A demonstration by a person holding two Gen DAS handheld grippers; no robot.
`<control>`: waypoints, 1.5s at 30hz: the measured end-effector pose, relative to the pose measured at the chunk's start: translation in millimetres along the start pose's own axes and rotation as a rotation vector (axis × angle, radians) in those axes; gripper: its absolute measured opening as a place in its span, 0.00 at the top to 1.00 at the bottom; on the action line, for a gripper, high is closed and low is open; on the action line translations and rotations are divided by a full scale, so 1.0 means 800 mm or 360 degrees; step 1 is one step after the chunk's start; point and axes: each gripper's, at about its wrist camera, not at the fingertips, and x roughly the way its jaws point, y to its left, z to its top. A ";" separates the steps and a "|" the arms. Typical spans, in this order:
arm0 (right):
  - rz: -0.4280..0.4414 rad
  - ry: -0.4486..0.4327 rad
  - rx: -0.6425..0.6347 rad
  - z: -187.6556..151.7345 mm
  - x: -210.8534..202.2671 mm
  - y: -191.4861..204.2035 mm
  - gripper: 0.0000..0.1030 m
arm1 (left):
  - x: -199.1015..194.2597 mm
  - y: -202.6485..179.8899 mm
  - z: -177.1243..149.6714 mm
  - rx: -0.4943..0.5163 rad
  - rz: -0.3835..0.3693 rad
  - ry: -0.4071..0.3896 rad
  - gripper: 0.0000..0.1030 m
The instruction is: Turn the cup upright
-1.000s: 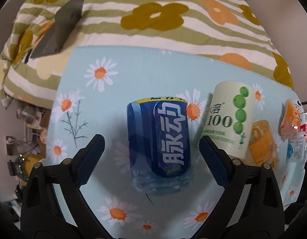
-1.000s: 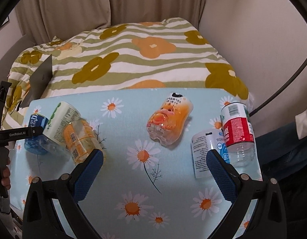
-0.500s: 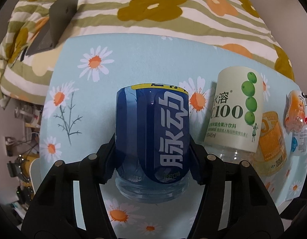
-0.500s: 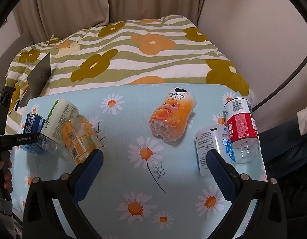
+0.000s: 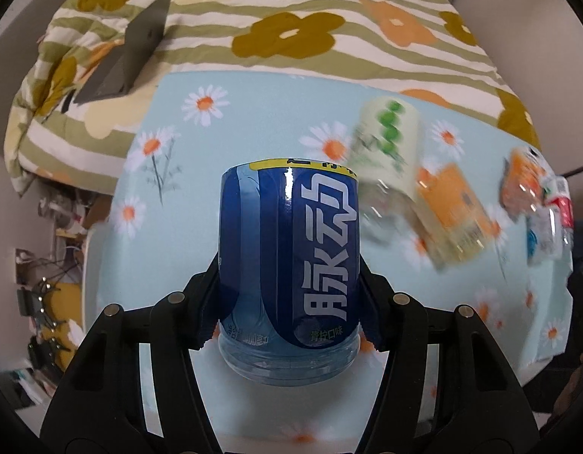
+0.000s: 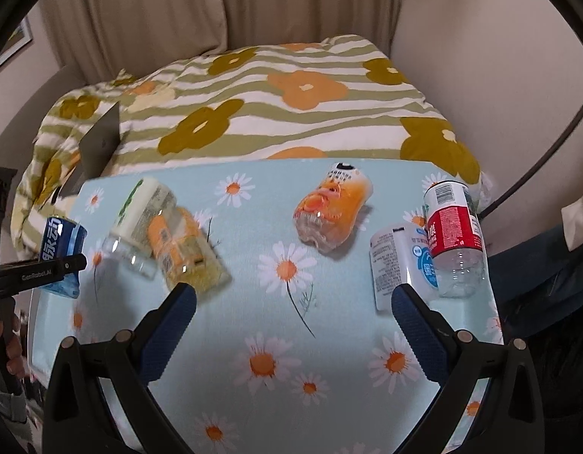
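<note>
A blue cut-bottle cup (image 5: 289,265) with white characters fills the middle of the left wrist view. My left gripper (image 5: 289,314) is shut on its sides and holds it above the daisy tablecloth (image 5: 253,113). The same cup (image 6: 61,249) shows at the far left of the right wrist view, with the left gripper's arm across it. My right gripper (image 6: 291,314) is open and empty over the front of the tablecloth (image 6: 291,359).
A cream cup with green dots (image 6: 140,223) and an orange-labelled cup (image 6: 185,253) lie blurred at left. An orange cartoon cup (image 6: 329,208) lies mid-table. A white-blue cup (image 6: 401,261) and a red-labelled cup (image 6: 454,238) lie at right. A floral quilt (image 6: 291,94) lies behind.
My left gripper closed on the blue cup and lifted it off the cloth. The cream and orange cups beside it rolled away, blurred. The right gripper barely moved.
</note>
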 end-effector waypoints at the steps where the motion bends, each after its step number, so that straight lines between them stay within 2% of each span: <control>1: 0.0017 -0.0003 -0.0020 -0.004 -0.003 -0.003 0.00 | -0.004 -0.007 -0.009 0.0004 -0.0004 -0.0002 0.37; 9: 0.0092 -0.0018 -0.0099 -0.044 -0.020 -0.035 0.00 | -0.011 -0.090 -0.087 0.0063 -0.0075 -0.0002 0.37; 17: 0.0082 -0.0033 -0.0123 -0.078 -0.024 -0.071 0.00 | 0.013 -0.160 -0.138 0.0112 -0.0144 -0.0004 0.37; 23: 0.0072 -0.0034 -0.0110 -0.096 -0.026 -0.091 0.00 | 0.028 -0.183 -0.150 0.0157 -0.0139 -0.0014 0.37; 34: 0.0064 -0.0030 -0.0087 -0.109 -0.032 -0.105 0.00 | 0.036 -0.187 -0.143 0.0160 -0.0107 -0.0060 0.37; 35: 0.0067 -0.0032 -0.0087 -0.110 -0.034 -0.105 0.00 | 0.032 -0.188 -0.143 0.0165 -0.0104 -0.0073 0.35; 36: 0.0069 -0.0036 -0.0088 -0.110 -0.034 -0.105 0.00 | 0.028 -0.189 -0.141 0.0168 -0.0099 -0.0083 0.27; 37: 0.0073 -0.0040 -0.0089 -0.110 -0.037 -0.105 0.00 | 0.022 -0.189 -0.140 0.0168 -0.0096 -0.0103 0.12; 39: 0.0083 -0.0055 -0.0097 -0.109 -0.044 -0.105 0.00 | 0.005 -0.187 -0.140 0.0153 -0.0095 -0.0163 0.01; 45: 0.0146 -0.0088 -0.0163 -0.093 -0.071 -0.095 0.00 | -0.061 -0.166 -0.143 0.0092 -0.0016 -0.0262 0.00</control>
